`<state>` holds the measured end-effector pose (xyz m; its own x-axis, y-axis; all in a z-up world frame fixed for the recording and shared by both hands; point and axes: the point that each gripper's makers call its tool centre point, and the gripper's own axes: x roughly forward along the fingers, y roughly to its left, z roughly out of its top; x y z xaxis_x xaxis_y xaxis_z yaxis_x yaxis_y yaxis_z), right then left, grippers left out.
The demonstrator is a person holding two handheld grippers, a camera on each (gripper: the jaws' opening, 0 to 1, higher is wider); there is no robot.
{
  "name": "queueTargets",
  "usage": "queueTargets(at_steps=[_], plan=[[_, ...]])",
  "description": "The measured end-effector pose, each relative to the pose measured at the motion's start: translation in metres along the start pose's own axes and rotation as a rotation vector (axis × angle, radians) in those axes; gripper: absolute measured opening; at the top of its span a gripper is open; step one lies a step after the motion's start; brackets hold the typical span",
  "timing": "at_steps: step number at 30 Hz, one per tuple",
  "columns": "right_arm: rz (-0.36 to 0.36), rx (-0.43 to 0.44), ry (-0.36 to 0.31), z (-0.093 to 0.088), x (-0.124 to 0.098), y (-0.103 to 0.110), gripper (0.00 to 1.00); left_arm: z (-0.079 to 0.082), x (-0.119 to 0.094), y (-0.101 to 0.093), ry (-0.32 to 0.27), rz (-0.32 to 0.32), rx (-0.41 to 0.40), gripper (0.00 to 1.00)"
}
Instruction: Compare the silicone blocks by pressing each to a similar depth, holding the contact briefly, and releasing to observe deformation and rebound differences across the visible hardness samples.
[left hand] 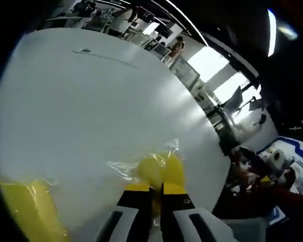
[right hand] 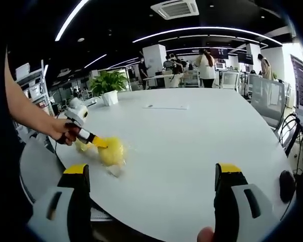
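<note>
Left gripper view: taking the white table [left hand: 91,111] as the landmark. At the table's near left edge lies a yellow silicone block in clear wrap [left hand: 28,209], partly cut off by the frame. Right of it, nearer the table's middle, sits a second yellow block in crinkled clear wrap [left hand: 150,169]. The left gripper [left hand: 159,189] rises from the bottom with its yellow-tipped jaws drawn close together, only a thin dark gap between them, and their tips meet this second block; whether they pinch the wrap or merely press against it, I cannot tell. Towards the table's far edge lie a small dark mark and a thin line. Beyond the table's right edge: office clutter, bright windows.

Right gripper view: same table [right hand: 192,136] as landmark. At its left edge a person's bare forearm and hand [right hand: 60,132] hold the left gripper [right hand: 102,144], whose yellow tips touch a yellow block [right hand: 112,151] lying on the table close to that edge; another yellow piece [right hand: 83,146] lies just behind the tips, partly hidden. The right gripper [right hand: 154,174] stands over the table's near edge with jaws spread wide, nothing between them. A potted plant [right hand: 109,85] stands beyond the table's far left side. People stand past the far edge.
</note>
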<state>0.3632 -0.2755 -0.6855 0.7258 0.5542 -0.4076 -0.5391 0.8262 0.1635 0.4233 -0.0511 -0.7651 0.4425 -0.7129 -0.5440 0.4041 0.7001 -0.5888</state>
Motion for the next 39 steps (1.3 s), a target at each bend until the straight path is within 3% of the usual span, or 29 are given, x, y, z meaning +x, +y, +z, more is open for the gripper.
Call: queueTargets(at_steps=[1, 2, 7, 14, 20, 22, 29, 31, 34, 39], plan=[[0.003, -0.001, 0.001, 0.000, 0.000, 0.001, 0.97, 0.005, -0.003, -0.004, -0.037, -0.038, 0.036, 0.01], [0.004, -0.001, 0.003, 0.000, 0.000, 0.001, 0.97, 0.006, -0.006, -0.004, -0.042, -0.041, 0.010, 0.01], [0.006, -0.004, -0.011, 0.007, 0.000, 0.004, 0.97, 0.019, -0.020, -0.001, -0.077, -0.032, 0.046, 0.00], [0.014, -0.007, -0.023, 0.013, 0.001, 0.012, 0.97, 0.056, -0.043, -0.014, -0.189, -0.075, 0.089, 0.00], [0.046, -0.016, -0.040, 0.026, 0.004, 0.027, 0.97, 0.081, -0.067, -0.038, -0.276, -0.132, 0.163, 0.00], [0.066, -0.028, -0.053, 0.037, 0.006, 0.034, 0.97, 0.087, -0.074, -0.052, -0.298, -0.189, 0.158, 0.00], [0.147, -0.055, -0.097, 0.077, 0.014, 0.058, 0.97, 0.106, -0.095, -0.087, -0.370, -0.257, 0.193, 0.00], [0.188, -0.057, -0.107, 0.089, 0.015, 0.068, 0.97, 0.112, -0.104, -0.095, -0.394, -0.271, 0.209, 0.00], [0.306, -0.043, -0.099, 0.101, 0.018, 0.092, 0.96, 0.119, -0.116, -0.107, -0.413, -0.296, 0.233, 0.00], [0.369, -0.078, -0.141, 0.133, 0.026, 0.107, 0.96, 0.125, -0.134, -0.124, -0.440, -0.328, 0.273, 0.00]])
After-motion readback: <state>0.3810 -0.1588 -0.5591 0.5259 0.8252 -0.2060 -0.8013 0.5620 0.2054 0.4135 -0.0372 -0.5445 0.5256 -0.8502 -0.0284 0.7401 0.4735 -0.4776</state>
